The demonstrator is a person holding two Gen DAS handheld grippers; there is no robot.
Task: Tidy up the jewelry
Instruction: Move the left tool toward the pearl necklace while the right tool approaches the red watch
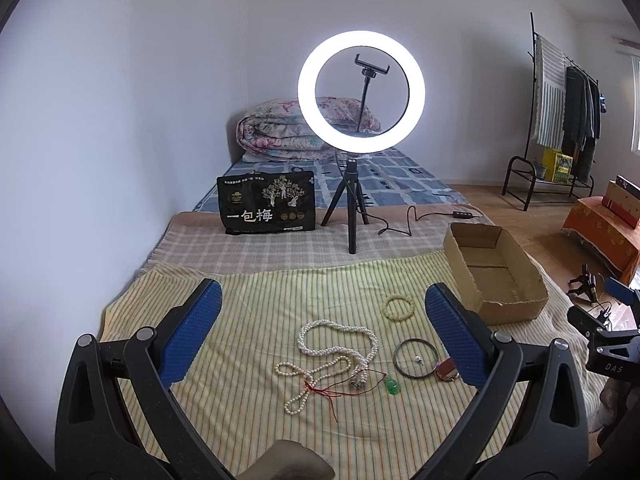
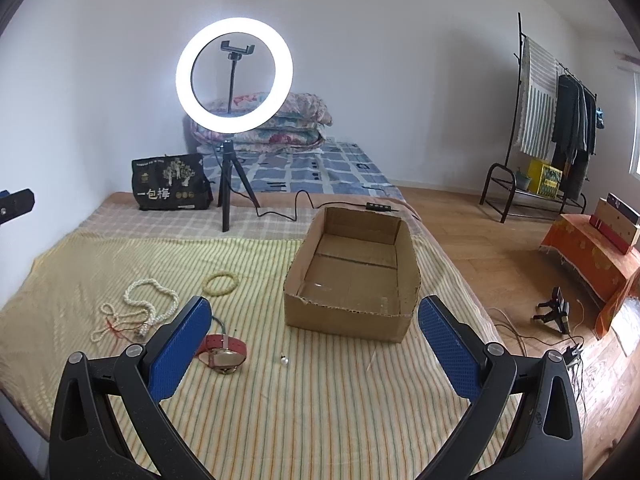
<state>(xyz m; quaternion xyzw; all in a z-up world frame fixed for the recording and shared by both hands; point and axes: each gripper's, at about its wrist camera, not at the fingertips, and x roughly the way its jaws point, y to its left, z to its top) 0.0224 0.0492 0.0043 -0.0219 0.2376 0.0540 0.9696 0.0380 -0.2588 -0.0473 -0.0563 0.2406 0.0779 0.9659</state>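
Jewelry lies on a yellow striped cloth [image 1: 248, 408] on the bed. A white pearl necklace [image 1: 336, 344] sits mid-cloth, with a red string and a green pendant [image 1: 392, 385]. A yellowish bead bracelet [image 1: 399, 308], a dark bangle [image 1: 416, 358], a small pearl earring [image 2: 284, 359] and a red-strap watch [image 2: 224, 354] lie nearby. An empty cardboard box [image 2: 352, 276] stands at the right. My left gripper [image 1: 320, 312] is open above the necklace, holding nothing. My right gripper [image 2: 316, 320] is open and empty, in front of the box.
A lit ring light on a tripod [image 1: 352, 208] stands behind the cloth with its cable [image 1: 400, 224]. A black snack bag [image 1: 266, 206] is beside it. Folded quilts [image 1: 280, 132] lie at the wall. A clothes rack [image 2: 552, 120] and wooden floor [image 2: 500, 248] are to the right.
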